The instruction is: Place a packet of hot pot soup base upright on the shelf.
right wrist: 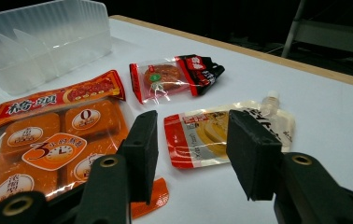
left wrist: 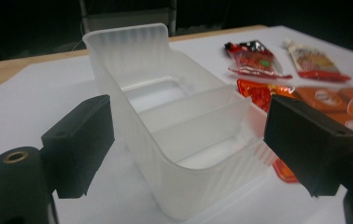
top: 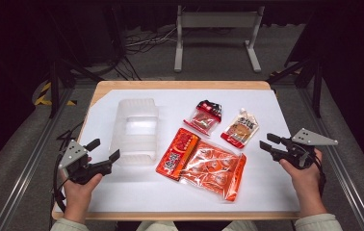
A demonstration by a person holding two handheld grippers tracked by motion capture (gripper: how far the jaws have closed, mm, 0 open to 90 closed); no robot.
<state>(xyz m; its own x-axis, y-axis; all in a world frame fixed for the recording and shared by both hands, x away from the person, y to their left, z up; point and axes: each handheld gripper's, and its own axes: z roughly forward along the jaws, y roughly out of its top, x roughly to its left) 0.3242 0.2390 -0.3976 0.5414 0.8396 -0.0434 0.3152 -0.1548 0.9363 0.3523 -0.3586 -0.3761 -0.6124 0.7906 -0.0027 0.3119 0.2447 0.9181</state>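
A translucent plastic bin (top: 136, 131) (left wrist: 174, 126) (right wrist: 39, 42) with dividers stands left of centre on the white mat. Right of it lie a large orange snack bag (top: 204, 163) (right wrist: 48, 140), a small red-and-black packet (top: 204, 117) (left wrist: 254, 58) (right wrist: 174, 77) and a spouted pouch (top: 240, 127) (left wrist: 317, 60) (right wrist: 221, 130). My left gripper (top: 104, 150) (left wrist: 188, 154) is open, its jaws either side of the bin's near end. My right gripper (top: 266, 142) (right wrist: 191, 144) is open just right of the pouch, with nothing between its jaws.
The white mat (top: 276, 183) covers a wooden table (top: 180, 84). Beyond the far edge stand a grey metal frame (top: 216, 33) and cables on the floor. Bare mat lies along the front edge and at the far left.
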